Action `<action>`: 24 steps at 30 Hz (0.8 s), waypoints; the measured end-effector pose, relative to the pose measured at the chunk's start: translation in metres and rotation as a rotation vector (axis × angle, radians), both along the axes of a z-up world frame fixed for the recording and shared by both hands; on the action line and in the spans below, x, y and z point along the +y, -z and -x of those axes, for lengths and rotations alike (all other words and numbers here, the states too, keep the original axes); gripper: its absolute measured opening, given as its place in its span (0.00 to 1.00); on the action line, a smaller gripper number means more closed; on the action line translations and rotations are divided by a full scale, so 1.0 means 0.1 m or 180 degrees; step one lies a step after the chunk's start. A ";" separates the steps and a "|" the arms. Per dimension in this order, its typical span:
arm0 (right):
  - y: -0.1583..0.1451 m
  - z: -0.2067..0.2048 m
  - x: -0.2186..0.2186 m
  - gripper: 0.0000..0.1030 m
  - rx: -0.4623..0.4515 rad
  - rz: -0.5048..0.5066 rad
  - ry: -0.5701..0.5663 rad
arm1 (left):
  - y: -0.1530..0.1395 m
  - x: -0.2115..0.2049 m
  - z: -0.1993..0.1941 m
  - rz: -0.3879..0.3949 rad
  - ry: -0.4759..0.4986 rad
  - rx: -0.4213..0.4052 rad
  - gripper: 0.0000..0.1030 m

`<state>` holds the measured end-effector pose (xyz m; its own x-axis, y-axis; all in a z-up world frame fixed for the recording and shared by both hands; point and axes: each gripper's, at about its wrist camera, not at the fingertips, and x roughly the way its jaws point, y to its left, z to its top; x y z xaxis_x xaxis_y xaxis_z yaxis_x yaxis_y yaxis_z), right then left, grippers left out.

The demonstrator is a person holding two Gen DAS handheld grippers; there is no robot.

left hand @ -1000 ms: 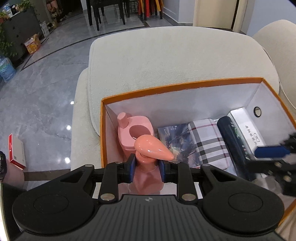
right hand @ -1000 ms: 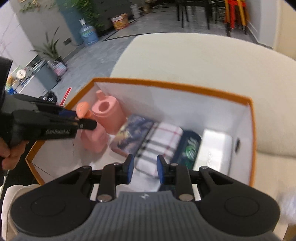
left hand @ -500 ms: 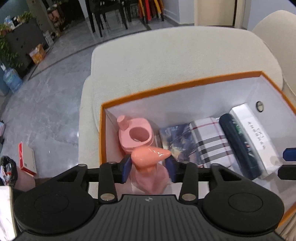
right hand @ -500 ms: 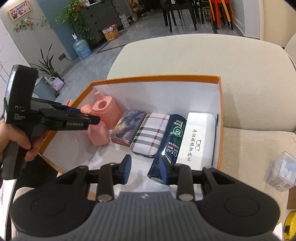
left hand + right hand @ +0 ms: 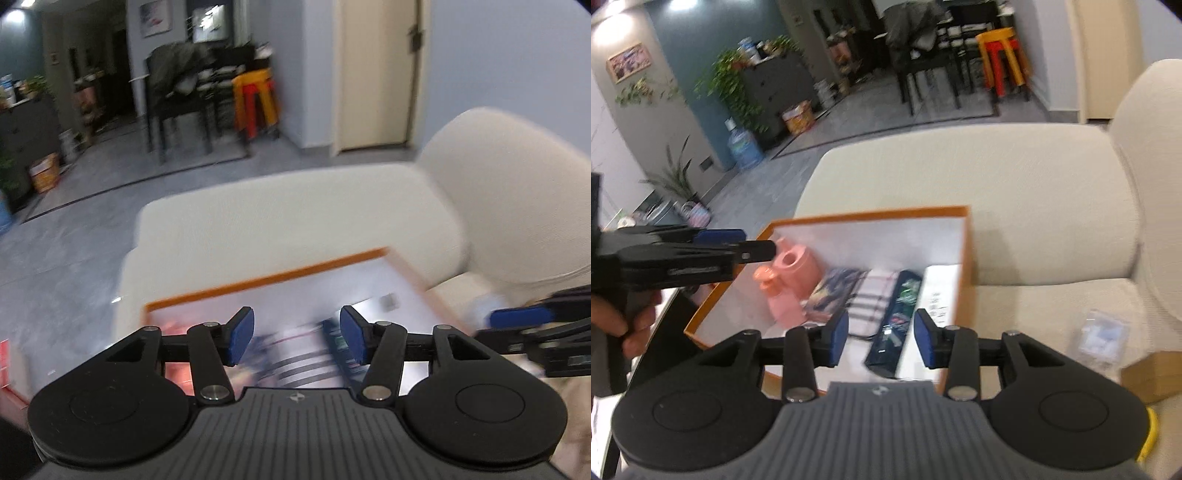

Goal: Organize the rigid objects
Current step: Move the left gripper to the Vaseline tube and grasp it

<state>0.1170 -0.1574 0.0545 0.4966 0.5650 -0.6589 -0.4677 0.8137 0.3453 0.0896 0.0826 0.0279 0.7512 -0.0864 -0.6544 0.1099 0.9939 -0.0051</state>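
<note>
An orange-rimmed cardboard box with a white lining [image 5: 962,258] sits on a cream upholstered sofa [image 5: 1015,192], already packed with a row of rigid objects: two pink plastic bottles [image 5: 788,280] at its left end, then a dark printed flat case [image 5: 831,291], a white plaid-patterned case [image 5: 871,295], a dark navy tube with a green label [image 5: 897,314] and a white rectangular case with printed characters [image 5: 936,295] against the box's right wall, their long axes running front to back. To the right of the box, outside it on the sofa cushion, lie a small clear plastic container [image 5: 1099,343] and part of a brown cardboard carton [image 5: 1152,373], seemingly the next items to sort. The right gripper [image 5: 879,341] hangs above the box's near edge, its blue-padded fingers [image 5: 839,338] parting with nothing gripped; the navy tube lies below and beyond them. It looks the nearer tool to the clear container, which lies off to its right. The left gripper [image 5: 293,334], held in a person's hand [image 5: 624,321], hovers over the box's left end beside the pink bottles, its fingers [image 5: 240,334] also spreading and empty. The left wrist view is heavily blurred.
</note>
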 end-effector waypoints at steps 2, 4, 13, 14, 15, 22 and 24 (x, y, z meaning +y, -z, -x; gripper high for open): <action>-0.03 0.03 -0.17 0.39 -0.0039 0.0056 0.0124 | -0.08 -0.20 0.04 0.0105 0.0166 -0.0086 0.62; -0.03 0.07 -0.36 0.39 -0.0041 0.0124 0.0283 | -0.12 -0.39 0.07 0.0193 0.0309 -0.0137 0.62; 0.21 0.08 -1.40 0.40 0.0550 0.0269 0.1308 | 0.16 -1.16 0.08 0.0669 0.0852 0.0056 0.61; 0.24 0.09 -1.50 0.40 0.0592 0.0260 0.1381 | 0.21 -1.23 0.07 0.0700 0.0908 0.0101 0.61; 0.26 0.11 -1.59 0.40 0.0625 0.0263 0.1426 | 0.26 -1.29 0.06 0.0711 0.0949 0.0147 0.61; 0.49 0.17 -1.90 0.45 0.0914 0.0315 0.1545 | 0.76 -1.73 0.01 0.0608 0.1300 0.0676 0.61; 0.57 0.22 -1.92 0.47 0.0974 0.0315 0.1571 | 0.94 -1.87 -0.02 0.0561 0.1366 0.0855 0.63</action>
<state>0.0954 -0.3498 -0.0027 0.4641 0.2439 -0.8515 0.0835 0.9450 0.3162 0.0918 -0.1045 -0.0659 0.4322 -0.4749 -0.7666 0.4779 0.8415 -0.2518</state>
